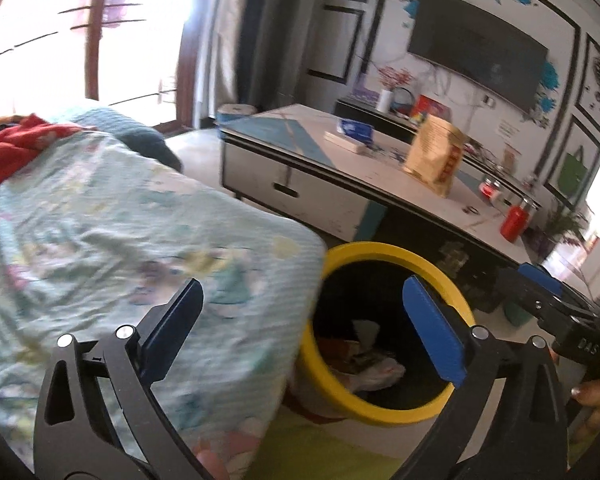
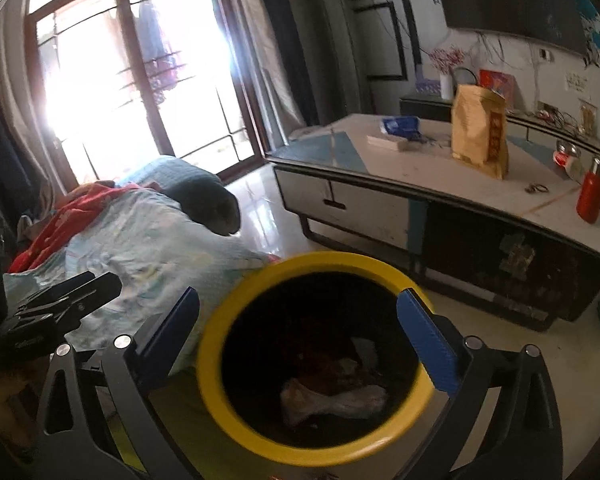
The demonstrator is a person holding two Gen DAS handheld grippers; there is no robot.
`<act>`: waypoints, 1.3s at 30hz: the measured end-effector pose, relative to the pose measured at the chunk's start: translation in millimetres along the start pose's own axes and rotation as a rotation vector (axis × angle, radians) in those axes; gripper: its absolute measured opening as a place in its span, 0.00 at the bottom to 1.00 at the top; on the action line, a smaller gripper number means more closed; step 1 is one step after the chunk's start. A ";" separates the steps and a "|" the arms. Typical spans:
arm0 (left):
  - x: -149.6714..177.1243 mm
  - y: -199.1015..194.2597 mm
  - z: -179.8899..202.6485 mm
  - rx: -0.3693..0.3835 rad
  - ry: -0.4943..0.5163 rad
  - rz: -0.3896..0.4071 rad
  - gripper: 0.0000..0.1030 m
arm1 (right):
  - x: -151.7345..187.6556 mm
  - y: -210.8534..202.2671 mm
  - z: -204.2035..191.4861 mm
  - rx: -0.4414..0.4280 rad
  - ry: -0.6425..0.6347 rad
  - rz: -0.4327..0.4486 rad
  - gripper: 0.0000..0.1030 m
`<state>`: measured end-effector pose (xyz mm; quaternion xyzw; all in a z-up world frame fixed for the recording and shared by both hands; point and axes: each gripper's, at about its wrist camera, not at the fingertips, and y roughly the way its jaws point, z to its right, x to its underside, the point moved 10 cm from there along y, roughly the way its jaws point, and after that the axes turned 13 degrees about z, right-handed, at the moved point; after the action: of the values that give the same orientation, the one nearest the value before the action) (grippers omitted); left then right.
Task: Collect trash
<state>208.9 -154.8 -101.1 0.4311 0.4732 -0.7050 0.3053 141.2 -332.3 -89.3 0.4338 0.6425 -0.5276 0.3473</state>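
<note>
— Now, your left gripper (image 1: 302, 330) and right gripper (image 2: 298, 334) both hang released, fingers wide, nothing between them.
— And the trash (image 2: 332, 398)?
— Down inside the yellow-rimmed bin (image 2: 220, 392), bedspread (image 1: 120, 220) crowding its left rim.

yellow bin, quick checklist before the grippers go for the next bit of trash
1. Left gripper empty, jaws wide: ok.
2. Right gripper empty, jaws wide: ok.
3. Trash inside the yellow bin, crumpled white wrapper lying at the bottom: ok.
4. Bin mouth unobstructed: not ok, the quilt overlaps its rim in the left wrist view.
5. Next trash item picked out: cannot tell; the table holds a yellow bag and a red bottle, neither clearly trash.
</note>
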 end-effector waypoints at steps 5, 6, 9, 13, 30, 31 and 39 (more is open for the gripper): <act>-12.7 -30.4 -36.4 -0.077 -0.021 0.054 0.89 | -8.8 -1.6 -44.8 -0.055 -0.042 0.079 0.94; -14.1 -35.1 -41.5 -0.087 -0.023 0.062 0.89 | -9.2 -2.9 -53.2 -0.064 -0.054 0.093 0.94; -15.9 -55.5 -59.9 -0.126 -0.022 0.096 0.89 | -11.5 -6.9 -79.9 -0.094 -0.081 0.132 0.94; -15.0 -82.2 -78.4 -0.178 -0.012 0.144 0.89 | -13.5 -12.9 -101.0 -0.106 -0.079 0.187 0.94; 1.2 -131.9 -93.0 -0.245 0.011 0.254 0.89 | 9.9 -24.7 -124.0 -0.140 -0.138 0.243 0.94; 1.5 -131.7 -92.1 -0.240 0.009 0.254 0.89 | 10.4 -24.7 -123.9 -0.139 -0.138 0.243 0.94; 1.6 -132.0 -90.2 -0.235 0.010 0.261 0.89 | 9.9 -24.5 -122.2 -0.138 -0.136 0.244 0.94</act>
<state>126.2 -22.6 -65.5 0.4535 0.4938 -0.5973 0.4401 116.3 -212.4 -64.4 0.4472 0.5948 -0.4643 0.4804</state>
